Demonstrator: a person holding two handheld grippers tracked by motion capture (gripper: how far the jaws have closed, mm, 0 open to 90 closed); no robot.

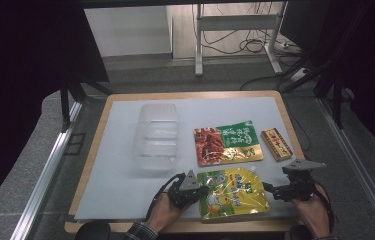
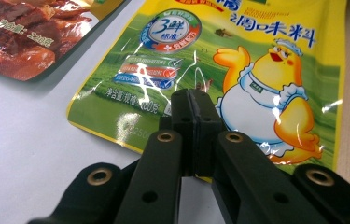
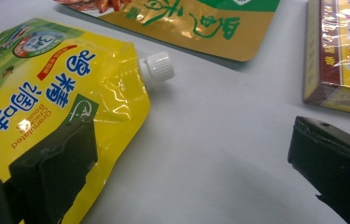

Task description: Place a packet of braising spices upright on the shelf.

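- The yellow seasoning pouch (image 1: 232, 192) lies flat on the white table (image 1: 115, 165), near the front edge, between the two hands.
- The left tool (image 1: 201, 191) sits at the pouch's left edge; in the left gripper view its jaws are pressed together on the edge of the pouch (image 2: 238, 70), pinching the film.
- The right tool (image 1: 269, 190) rests just right of the pouch with its jaws wide apart; one jaw lies over the pouch's corner, the other over bare table.
- The pouch's white screw cap (image 3: 157, 66) points toward the red-and-green snack bag (image 1: 227, 142).
- A small red box (image 1: 276, 144) lies right of that bag.
- A clear plastic container (image 1: 156, 135) stands farther left, well apart from the pouch.
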